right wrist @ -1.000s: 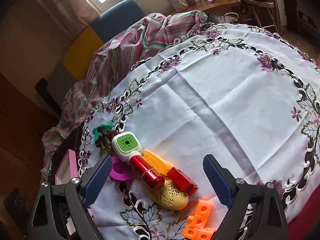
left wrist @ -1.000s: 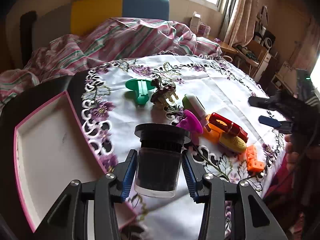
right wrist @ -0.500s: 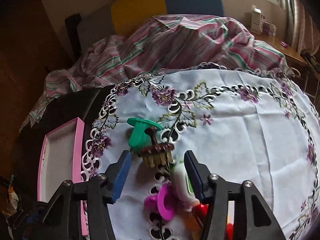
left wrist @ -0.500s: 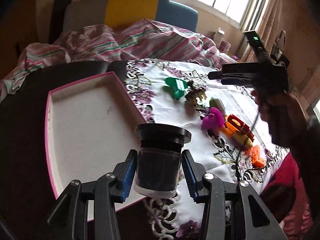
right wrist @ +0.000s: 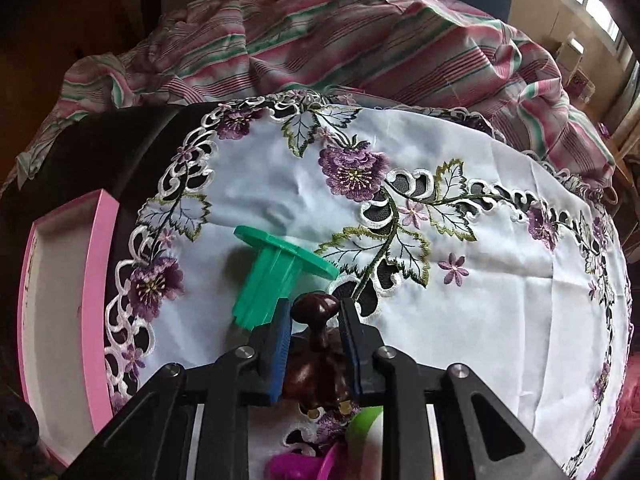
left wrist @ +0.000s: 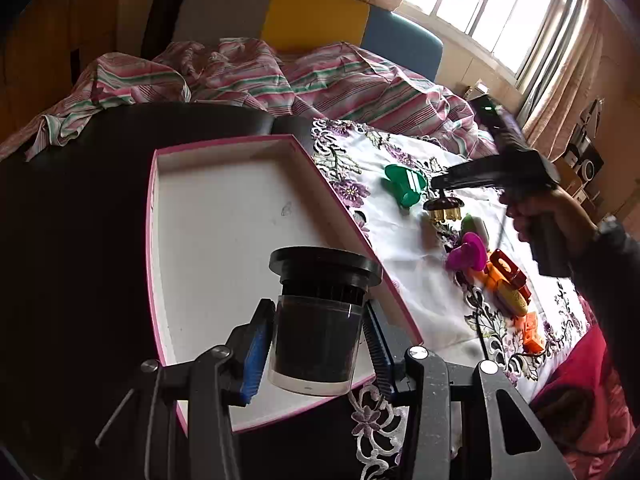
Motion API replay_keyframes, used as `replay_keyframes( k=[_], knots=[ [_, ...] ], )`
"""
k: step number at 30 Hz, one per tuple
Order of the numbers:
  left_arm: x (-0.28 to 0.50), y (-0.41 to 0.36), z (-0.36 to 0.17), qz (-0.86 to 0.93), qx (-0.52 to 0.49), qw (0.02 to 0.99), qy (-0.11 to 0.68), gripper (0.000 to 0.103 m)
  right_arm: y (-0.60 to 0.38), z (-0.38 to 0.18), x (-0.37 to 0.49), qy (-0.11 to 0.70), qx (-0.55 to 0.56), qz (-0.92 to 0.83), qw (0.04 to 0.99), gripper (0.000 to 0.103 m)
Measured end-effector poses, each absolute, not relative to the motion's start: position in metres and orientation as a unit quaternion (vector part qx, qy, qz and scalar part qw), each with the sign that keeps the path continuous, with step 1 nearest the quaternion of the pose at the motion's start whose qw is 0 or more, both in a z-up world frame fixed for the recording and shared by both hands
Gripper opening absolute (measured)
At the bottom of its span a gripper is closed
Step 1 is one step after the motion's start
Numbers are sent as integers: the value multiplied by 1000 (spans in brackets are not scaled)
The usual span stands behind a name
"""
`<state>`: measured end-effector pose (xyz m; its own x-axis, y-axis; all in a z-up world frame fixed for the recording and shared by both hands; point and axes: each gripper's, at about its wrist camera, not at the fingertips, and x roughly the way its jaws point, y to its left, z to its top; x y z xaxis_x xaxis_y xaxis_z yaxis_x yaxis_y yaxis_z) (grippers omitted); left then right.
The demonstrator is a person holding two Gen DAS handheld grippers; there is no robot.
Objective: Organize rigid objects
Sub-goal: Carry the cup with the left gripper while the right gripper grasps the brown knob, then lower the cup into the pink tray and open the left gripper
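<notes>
Presently: dark clear-walled plastic jar with wide black lid [left wrist: 316, 336], rigid, probably light and slick, clamped mid-body by left gripper [left wrist: 316, 354] fingers over pink-rimmed white tray [left wrist: 224, 216]; right gripper [right wrist: 314, 350] fingers closed on brown knobbed stamp-like piece [right wrist: 316, 312], best held at neck.

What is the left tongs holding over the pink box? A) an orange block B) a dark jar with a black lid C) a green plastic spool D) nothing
B: in the left wrist view the left tongs grip a dark clear-walled jar with a wide black lid between the blue pads, above the white inside of the pink-rimmed box; the green plastic spool lies on the embroidered cloth.
</notes>
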<state>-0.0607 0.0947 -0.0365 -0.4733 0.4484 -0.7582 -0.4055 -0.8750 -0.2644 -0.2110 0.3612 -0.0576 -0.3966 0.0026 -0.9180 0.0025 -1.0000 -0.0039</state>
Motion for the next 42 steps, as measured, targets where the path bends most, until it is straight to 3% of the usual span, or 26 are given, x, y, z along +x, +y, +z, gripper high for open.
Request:
replay_keyframes(
  k=[9,16,25,42],
  knots=[
    [-55,88,-41,858,-455,236,-28,46,345,-22,-144,16,-476,879,-32,23],
    [-67,63,-39,864,-462,196,-44,46,325,-35,-115,4,-444,894,-64,23],
    [-129,51,-36,871,-463,152,-65,46,327,-45,-108,10,-435,897,-81,23],
    [-234,65,-68,872,-482,75,-24,47,320,-50,-110,-18,-440,894,-83,23]
  ],
)
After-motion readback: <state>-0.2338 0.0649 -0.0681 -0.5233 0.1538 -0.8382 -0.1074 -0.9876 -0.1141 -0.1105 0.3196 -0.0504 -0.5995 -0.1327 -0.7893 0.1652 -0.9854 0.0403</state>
